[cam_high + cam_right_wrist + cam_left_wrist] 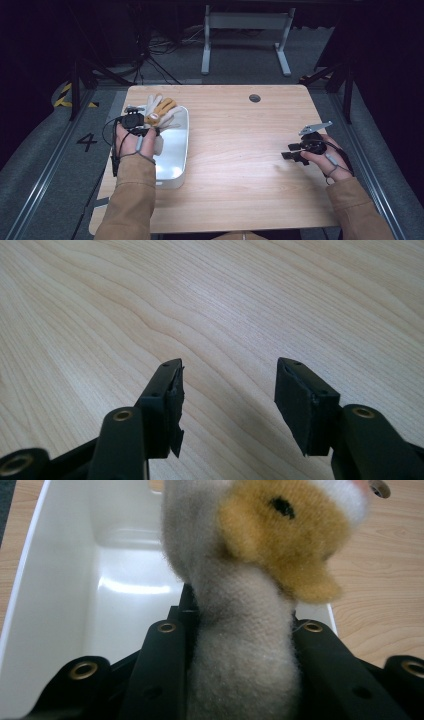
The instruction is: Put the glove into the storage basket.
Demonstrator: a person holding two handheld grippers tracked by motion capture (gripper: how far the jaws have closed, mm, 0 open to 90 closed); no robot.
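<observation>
A plush toy, beige and yellow-orange with pale limbs, hangs over the far end of a white tray at the table's left. My left gripper is shut on the toy's beige body, which bulges between the two black jaws in the left gripper view, with the tray's white inside behind it. My right gripper rests low over the bare wood at the right side of the table. Its jaws stand open with nothing between them.
The light wooden table has a round cable hole near its far edge. Beyond the table stand a white desk frame and dark cables on grey carpet. A floor marking "4" lies at the left.
</observation>
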